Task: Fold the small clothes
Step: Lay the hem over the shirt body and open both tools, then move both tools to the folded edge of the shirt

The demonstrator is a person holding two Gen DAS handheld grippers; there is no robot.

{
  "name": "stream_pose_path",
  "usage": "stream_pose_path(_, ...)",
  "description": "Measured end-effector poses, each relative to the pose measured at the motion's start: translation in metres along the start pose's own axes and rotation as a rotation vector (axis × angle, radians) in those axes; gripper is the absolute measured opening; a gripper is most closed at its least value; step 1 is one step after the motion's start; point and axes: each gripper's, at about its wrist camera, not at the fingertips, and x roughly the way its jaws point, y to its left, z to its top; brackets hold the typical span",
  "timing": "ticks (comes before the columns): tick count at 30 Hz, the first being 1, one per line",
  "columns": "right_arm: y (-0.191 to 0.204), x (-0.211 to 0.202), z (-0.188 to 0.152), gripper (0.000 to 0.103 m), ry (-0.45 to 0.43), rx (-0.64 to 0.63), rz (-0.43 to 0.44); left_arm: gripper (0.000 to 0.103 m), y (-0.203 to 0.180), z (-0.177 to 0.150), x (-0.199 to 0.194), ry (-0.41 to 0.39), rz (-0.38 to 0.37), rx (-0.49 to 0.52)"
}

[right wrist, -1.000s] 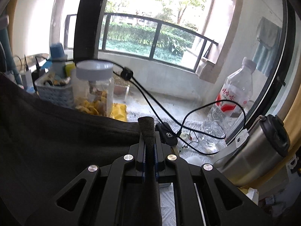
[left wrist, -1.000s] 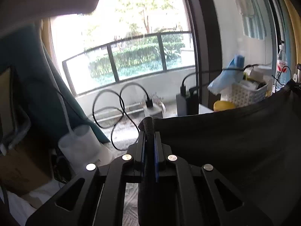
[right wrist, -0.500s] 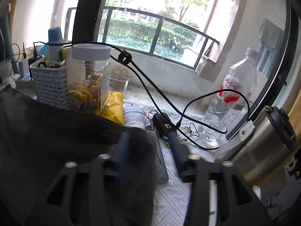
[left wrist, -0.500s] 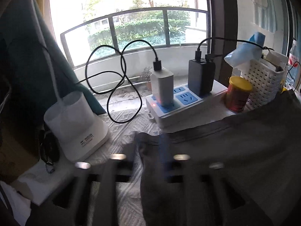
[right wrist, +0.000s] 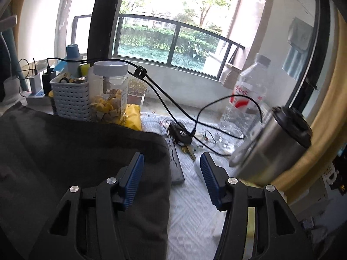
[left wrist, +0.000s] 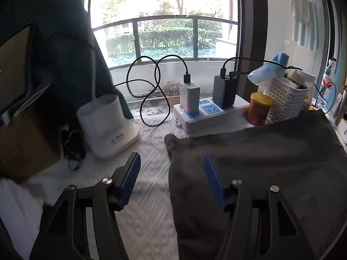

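Note:
A dark grey garment (left wrist: 260,162) lies flat on the white patterned table cover (left wrist: 149,205). In the left wrist view its left edge runs between the blue pads of my left gripper (left wrist: 171,158). The jaws are opening and the pads do not press on the cloth. The right pad (left wrist: 213,184) hovers over the fabric. In the right wrist view the same garment (right wrist: 65,151) fills the lower left, and its right edge passes between the pads of my right gripper (right wrist: 172,156). That gripper is open, with its left pad over the cloth and its right pad over the bare cover.
Behind the garment stand a power strip with chargers (left wrist: 208,112), a yellow can (left wrist: 259,108), a white basket (right wrist: 71,99) and a snack jar (right wrist: 108,93). A white holder (left wrist: 106,125) sits left. A steel flask (right wrist: 273,143), water bottle (right wrist: 247,99), cables and keys (right wrist: 181,134) crowd the right.
Both grippers were shut on raised corners of the garment; they have opened and let go. The garment now lies flat on the table, and both views have dropped toward it.

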Motion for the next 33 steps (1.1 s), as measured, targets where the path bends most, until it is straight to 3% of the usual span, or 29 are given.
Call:
stream_pose_path(14, -0.021, -0.064, -0.076, 0.058, 0.054, 0.163, 0.007, 0.061, 0.0, -0.065, -0.06, 0.044, -0.008, -0.06)
stream_pose_path(27, -0.029, -0.096, -0.15, 0.057, 0.144, 0.305, 0.062, 0.061, -0.006, -0.128, -0.1, 0.173, -0.094, -0.122)
stream_pose_path(33, -0.019, -0.108, -0.167, 0.057, 0.171, 0.345, 0.104, 0.061, -0.013, -0.143, -0.102, 0.23, -0.076, -0.129)
